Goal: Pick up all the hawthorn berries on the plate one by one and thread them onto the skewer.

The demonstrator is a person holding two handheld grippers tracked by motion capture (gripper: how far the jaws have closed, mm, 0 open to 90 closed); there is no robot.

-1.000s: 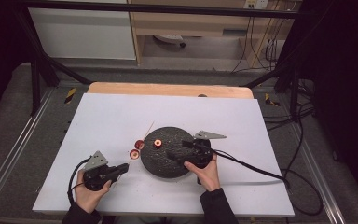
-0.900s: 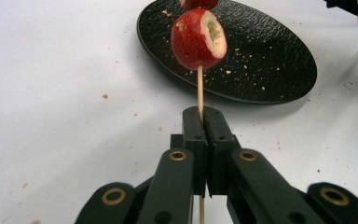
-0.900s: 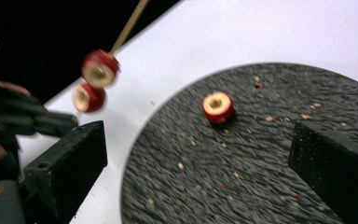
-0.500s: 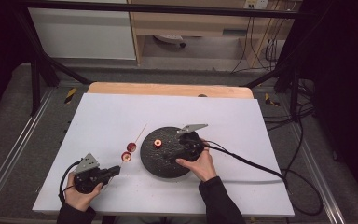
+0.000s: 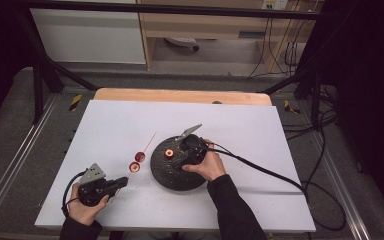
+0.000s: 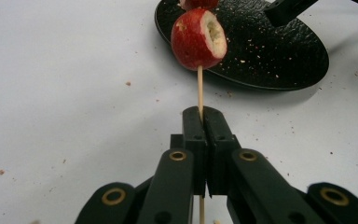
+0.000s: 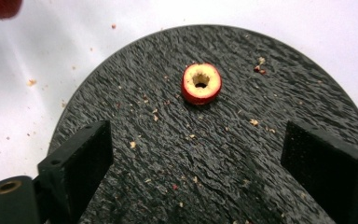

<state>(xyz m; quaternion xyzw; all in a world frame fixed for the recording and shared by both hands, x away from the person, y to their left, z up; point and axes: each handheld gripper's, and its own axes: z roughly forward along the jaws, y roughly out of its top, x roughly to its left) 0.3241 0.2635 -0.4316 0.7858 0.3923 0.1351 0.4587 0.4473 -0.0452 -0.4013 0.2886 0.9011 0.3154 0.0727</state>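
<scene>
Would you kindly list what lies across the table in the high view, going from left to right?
Left gripper → skewer with two red fruit pieces → cored red fruit piece on the black plate → right gripper → its black cable.

No legible text or labels anywhere

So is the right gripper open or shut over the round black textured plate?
Open: the right gripper has its jaws wide apart above the round black textured plate, short of the cored red fruit piece.
</scene>
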